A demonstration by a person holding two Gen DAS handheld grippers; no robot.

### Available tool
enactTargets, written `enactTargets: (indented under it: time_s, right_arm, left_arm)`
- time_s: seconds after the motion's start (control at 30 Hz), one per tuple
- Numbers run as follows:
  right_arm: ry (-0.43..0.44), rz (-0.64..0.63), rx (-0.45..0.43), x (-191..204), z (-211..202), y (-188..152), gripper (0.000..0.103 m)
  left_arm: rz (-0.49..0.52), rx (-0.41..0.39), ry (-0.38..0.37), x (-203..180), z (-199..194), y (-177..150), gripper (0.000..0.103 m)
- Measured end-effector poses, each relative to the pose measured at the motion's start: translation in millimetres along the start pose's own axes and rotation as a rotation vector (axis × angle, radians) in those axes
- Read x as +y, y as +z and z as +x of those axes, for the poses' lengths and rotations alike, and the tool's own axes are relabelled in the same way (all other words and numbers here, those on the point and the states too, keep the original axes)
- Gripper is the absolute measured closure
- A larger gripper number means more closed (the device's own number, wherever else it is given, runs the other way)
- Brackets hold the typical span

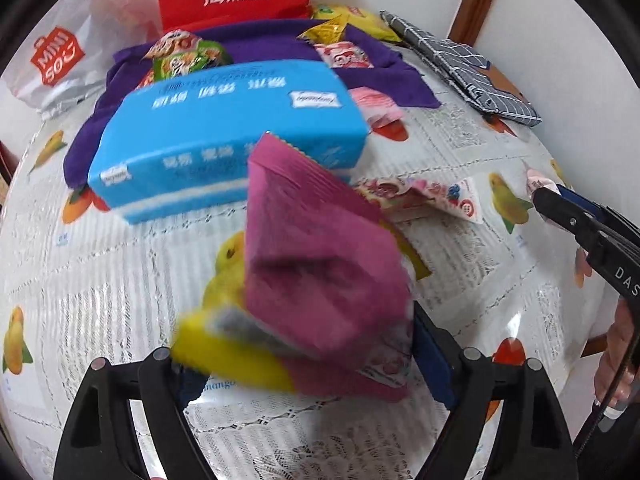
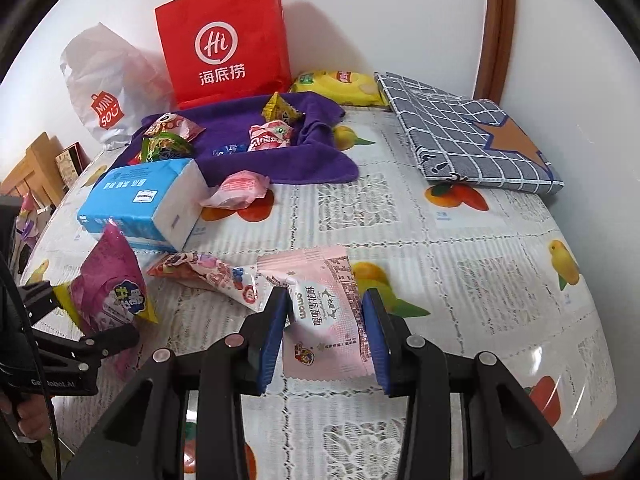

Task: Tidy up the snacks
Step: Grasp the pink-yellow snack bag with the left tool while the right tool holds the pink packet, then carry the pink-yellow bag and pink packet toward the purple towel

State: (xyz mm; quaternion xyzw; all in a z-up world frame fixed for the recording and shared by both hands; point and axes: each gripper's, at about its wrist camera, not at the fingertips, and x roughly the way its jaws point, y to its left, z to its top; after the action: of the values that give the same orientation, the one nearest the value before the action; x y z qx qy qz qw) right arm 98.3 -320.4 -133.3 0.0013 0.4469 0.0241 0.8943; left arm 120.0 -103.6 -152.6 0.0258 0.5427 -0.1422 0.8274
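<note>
Two claws work over a desk (image 2: 460,240) covered in glossy, fruit-printed plastic lace. The left claw (image 1: 304,364), jaws wide, has a puffy magenta foil snack bag (image 1: 320,264) with a yellow corner between its pads, though blur hides whether they press it. The right claw (image 2: 326,332) is clamped on a flat, pale pink crinkly snack packet (image 2: 324,320) near a blue rectangular tissue pack (image 2: 140,204) and a rumpled purple cloth (image 2: 280,152) holding more wrappers.

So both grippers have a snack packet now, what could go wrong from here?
The left gripper has the magenta packet between loose, opening jaws; it may drop early onto the tablecloth. The right gripper pinches only the pink packet by its edges, so it could buckle and slip out.
</note>
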Motion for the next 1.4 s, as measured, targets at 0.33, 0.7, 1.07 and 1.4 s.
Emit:
enactTargets:
  time_s: [0.33,0.7,1.07,1.4]
  right_arm:
    - [0.001,-0.008,-0.009,12,1,8,0.064]
    - [0.025,-0.031,0.003,29,9,9,0.064]
    - [0.062,-0.05,-0.003,51,4,10,0.064]
    - [0.126,-0.052,-0.027,79,-6,24,0.064]
  left_arm:
    - [-0.016,-0.034,-0.028,14,-5,2,0.049]
    - [-0.081,-0.069,-0.033,47,-18,-6,0.052]
    - [-0.104,-0.122,-0.041,57,-40,-4,0.052]
    - [-0.104,-0.15,-0.034,64,-69,-1,0.052]
